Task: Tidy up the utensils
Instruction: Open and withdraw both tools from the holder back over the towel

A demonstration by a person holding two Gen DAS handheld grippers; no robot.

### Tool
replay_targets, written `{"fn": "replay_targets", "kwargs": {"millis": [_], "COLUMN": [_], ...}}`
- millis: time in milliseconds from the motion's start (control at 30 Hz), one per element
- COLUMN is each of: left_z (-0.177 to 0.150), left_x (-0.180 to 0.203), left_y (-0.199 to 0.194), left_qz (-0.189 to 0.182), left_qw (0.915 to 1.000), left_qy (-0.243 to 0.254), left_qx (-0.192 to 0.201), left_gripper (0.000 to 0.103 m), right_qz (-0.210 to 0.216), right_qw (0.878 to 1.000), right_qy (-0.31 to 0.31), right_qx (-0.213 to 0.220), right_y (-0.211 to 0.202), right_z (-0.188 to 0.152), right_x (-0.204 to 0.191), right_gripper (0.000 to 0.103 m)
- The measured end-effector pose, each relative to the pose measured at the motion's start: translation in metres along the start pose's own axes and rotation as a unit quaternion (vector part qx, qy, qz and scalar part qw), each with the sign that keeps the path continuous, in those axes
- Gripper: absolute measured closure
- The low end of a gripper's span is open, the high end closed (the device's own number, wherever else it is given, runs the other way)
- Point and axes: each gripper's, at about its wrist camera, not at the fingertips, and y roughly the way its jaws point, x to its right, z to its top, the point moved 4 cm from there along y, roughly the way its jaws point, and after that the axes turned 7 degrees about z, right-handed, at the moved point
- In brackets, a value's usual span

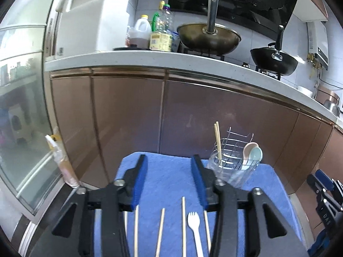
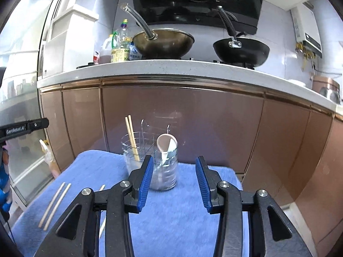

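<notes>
A blue towel [image 1: 167, 177] covers a small table in front of brown cabinets. At its far right stand clear jars [image 1: 231, 167] by a wire rack [image 1: 240, 143]: one holds two chopsticks [image 1: 218, 141], the other a pink spoon [image 1: 249, 148] and a pale blue spoon [image 1: 256, 153]. Several loose chopsticks [image 1: 183, 222] and a white plastic fork [image 1: 195, 229] lie on the towel below my left gripper [image 1: 169, 160], which is open and empty. My right gripper [image 2: 174, 162] is open too, empty, just short of the spoon jar [image 2: 166, 167]. Two chopsticks [image 2: 54, 205] lie at the left.
A white counter [image 1: 150, 61] runs above the cabinets with a brass wok [image 1: 209, 38], a black wok [image 1: 275, 61] and oil bottles [image 1: 160, 34]. A glass door [image 1: 21, 107] stands to the left. The other gripper's body [image 1: 325, 194] shows at the right edge.
</notes>
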Motion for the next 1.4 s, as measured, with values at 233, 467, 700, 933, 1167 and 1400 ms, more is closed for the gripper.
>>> {"fn": "replay_targets", "kwargs": {"millis": [233,467,700,933,1167,1400], "left_z": [-0.021,-0.032,-0.037,-0.041,-0.045,-0.05], "left_x": [-0.008,-0.013,-0.014,-0.013,-0.014,-0.014], "left_y": [-0.051,-0.094,-0.124,-0.135,-0.129,-0.122], "left_qz": [0.032,0.05,0.064,0.06,0.065,0.065], "left_qw": [0.9992,0.998,0.9963,0.9964,0.9966,0.9968], "left_qy": [0.019,0.022,0.029,0.028,0.026,0.032], "left_qx": [0.017,0.032,0.05,0.052,0.044,0.034], "left_gripper": [0.058,0.058,0.058,0.058,0.058,0.058], "right_qz": [0.013,0.019,0.019,0.013,0.01,0.012], "right_qw": [1.0,0.999,0.999,0.998,0.997,0.998], "right_qy": [0.022,0.031,0.041,0.054,0.068,0.068], "right_qx": [0.012,0.022,0.025,0.028,0.022,0.01], "right_y": [-0.04,-0.077,-0.099,-0.112,-0.109,-0.106], "right_z": [-0.006,-0.011,-0.02,-0.027,-0.032,-0.037], "right_x": [-0.012,-0.019,-0.018,-0.008,0.002,-0.001], "right_gripper": [0.056,0.054,0.053,0.053,0.053,0.053]}}
